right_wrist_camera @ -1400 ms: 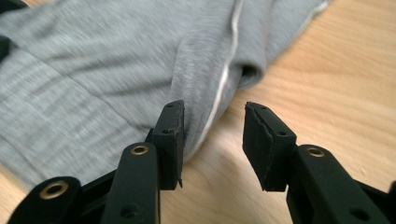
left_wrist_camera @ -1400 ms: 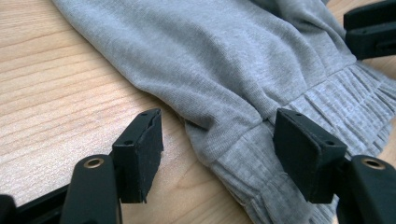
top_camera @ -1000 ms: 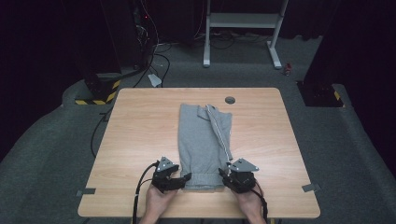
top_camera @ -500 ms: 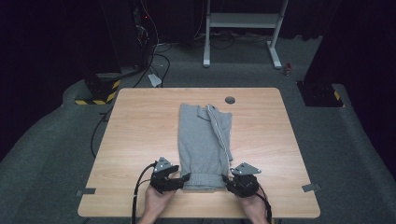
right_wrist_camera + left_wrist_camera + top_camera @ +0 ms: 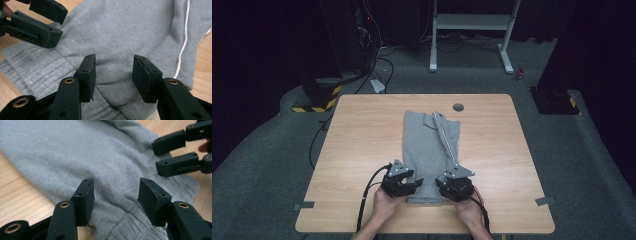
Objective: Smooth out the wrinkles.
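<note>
At the near edge of the worktop lies the grey sweatshirt, folded into a long strip that runs away from you, ribbed hem toward you, a white drawstring trailing along its right side. Both of your grippers sit at that hem. Left gripper: jaws apart and straddling the seam above the ribbing, fabric between them but pads not pressing on it; they have just been closing. Right gripper: jaws also apart over the hem's other corner, cloth under the gap, nothing pinched yet; they have just been opening a little.

My read: you're about to grip both hem corners, to lift or fold.

Risks:
- Jaws close too high, catch the top layer only, and the strip unfolds on the lift.
- Left closes before right, giving an uneven pull and a skewed hem.
- Drawstring lies near the right jaws, so it could snag or get pinched with the cloth.
- Pads skim the ribbing, the grip slips and the corner drops.

Dark floor and a white table frame lie beyond, well apart.
</note>
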{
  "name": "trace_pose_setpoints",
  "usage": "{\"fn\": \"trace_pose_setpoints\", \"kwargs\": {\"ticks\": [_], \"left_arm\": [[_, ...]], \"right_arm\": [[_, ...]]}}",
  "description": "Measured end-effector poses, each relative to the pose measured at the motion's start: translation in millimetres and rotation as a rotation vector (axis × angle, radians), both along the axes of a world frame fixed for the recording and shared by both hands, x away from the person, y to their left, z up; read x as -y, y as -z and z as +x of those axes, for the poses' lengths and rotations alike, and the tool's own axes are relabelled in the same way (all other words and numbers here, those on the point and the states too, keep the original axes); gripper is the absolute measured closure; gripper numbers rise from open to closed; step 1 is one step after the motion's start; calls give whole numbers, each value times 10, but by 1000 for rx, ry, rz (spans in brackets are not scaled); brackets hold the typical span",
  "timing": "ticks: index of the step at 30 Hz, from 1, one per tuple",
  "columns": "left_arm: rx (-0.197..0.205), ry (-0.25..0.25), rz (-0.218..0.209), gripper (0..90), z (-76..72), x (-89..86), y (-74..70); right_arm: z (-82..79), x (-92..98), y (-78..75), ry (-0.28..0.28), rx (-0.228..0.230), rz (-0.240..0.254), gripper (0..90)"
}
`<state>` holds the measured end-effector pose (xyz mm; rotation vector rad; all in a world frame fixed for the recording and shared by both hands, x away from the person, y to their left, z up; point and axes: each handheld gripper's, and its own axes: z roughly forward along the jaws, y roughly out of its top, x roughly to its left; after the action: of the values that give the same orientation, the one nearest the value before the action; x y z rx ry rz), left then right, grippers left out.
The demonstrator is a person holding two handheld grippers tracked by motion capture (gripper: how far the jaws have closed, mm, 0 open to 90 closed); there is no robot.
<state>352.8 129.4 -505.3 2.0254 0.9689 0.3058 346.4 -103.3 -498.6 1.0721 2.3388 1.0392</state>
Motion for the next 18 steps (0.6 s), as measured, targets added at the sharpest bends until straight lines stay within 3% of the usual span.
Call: {"fn": "trace_pose_setpoints", "kwargs": {"ticks": [5,18], "left_arm": [[-14,-6,7,455,9,-60,53],[-34,35,22,454,-207,-59,89]], "right_arm": [[12,54,35,8,-41,5,518],[-177,113,86,-40,-43,-14,508]]}}
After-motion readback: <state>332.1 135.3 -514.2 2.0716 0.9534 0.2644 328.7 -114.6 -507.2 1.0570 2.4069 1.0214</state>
